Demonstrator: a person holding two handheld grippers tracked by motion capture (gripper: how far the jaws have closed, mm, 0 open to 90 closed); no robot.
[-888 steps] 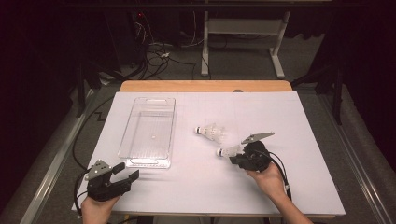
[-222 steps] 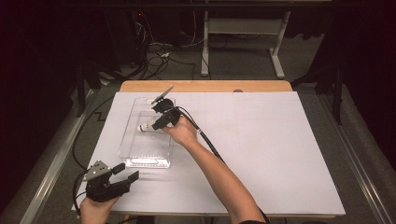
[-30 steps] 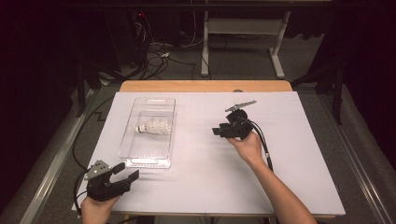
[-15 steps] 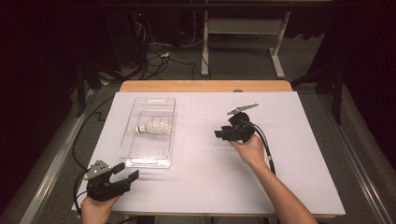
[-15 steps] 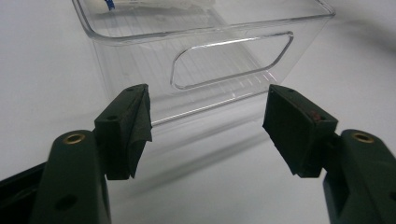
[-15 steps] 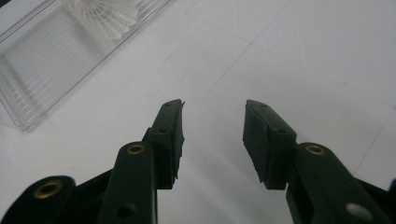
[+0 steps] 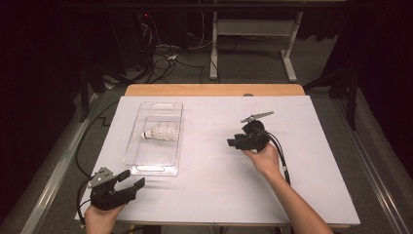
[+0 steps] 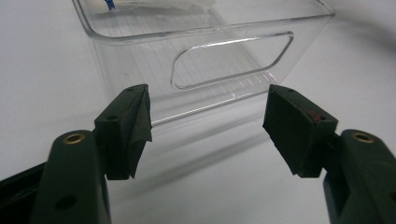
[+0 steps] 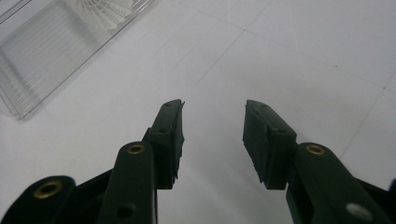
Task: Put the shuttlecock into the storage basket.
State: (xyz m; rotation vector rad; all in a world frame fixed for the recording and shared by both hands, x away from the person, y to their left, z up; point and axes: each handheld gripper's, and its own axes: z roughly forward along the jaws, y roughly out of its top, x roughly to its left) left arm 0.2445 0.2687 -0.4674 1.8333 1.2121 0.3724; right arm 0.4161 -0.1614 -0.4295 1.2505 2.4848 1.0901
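Observation:
A clear plastic bin (image 7: pixel 138 158) stands on the white table's left half. A white shuttlecock (image 7: pixel 161 131) lies on its side inside, cork end pointing left. My left gripper (image 7: pixel 132 179) rests at the front left corner, open, its jaws aimed at the bin's near end wall (image 8: pixel 210 56) with nothing between them (image 8: pixel 208 116). My right gripper (image 7: pixel 234 143) hovers over the bare table right of centre, pointing left, open and empty (image 9: pixel 212 135). The bin's corner (image 9: pixel 42 60) and the shuttlecock's feathers (image 9: pixel 109 9) lie ahead of it to the upper left.
White paper (image 7: pixel 311 185) covers the table, with a wooden strip (image 7: pixel 214 90) at the far edge. Cables (image 7: pixel 160 58) and a desk frame (image 7: pixel 253 44) stand on the dark floor beyond. A cable (image 7: pixel 282 161) trails from my right gripper along the forearm.
Shuttlecocks that once lay on the table beside my right gripper are now in the bin. My right gripper has drawn back from the bin to right of centre; over the last second it barely shifted. Left unmoved.

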